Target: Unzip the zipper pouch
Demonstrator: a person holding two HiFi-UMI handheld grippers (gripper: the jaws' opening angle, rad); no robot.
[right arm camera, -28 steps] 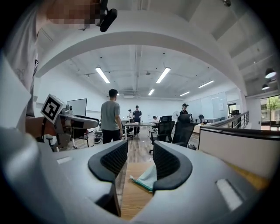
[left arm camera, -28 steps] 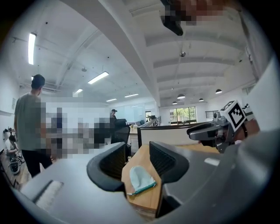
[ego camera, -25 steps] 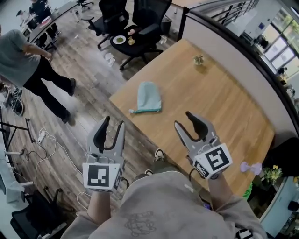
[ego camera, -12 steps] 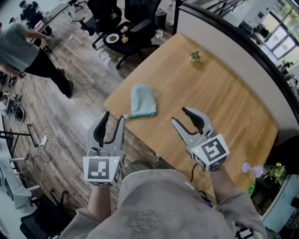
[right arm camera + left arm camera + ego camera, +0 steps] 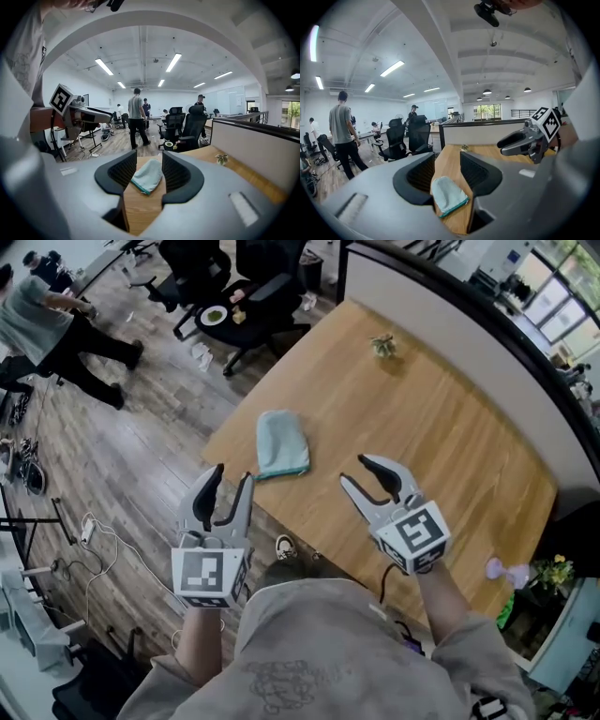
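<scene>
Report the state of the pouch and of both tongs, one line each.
zipper pouch: lies flat on the table near its edge, untouched; its zipper edge looks closed.
left tongs: open, empty, held short of the pouch.
right tongs: open, empty, held above the table, clear of the pouch.

The wooden worktop (image 5: 441, 427) carries a pale teal zipper pouch (image 5: 280, 442) near its left edge and a small green plant (image 5: 382, 345) at the far side.
</scene>
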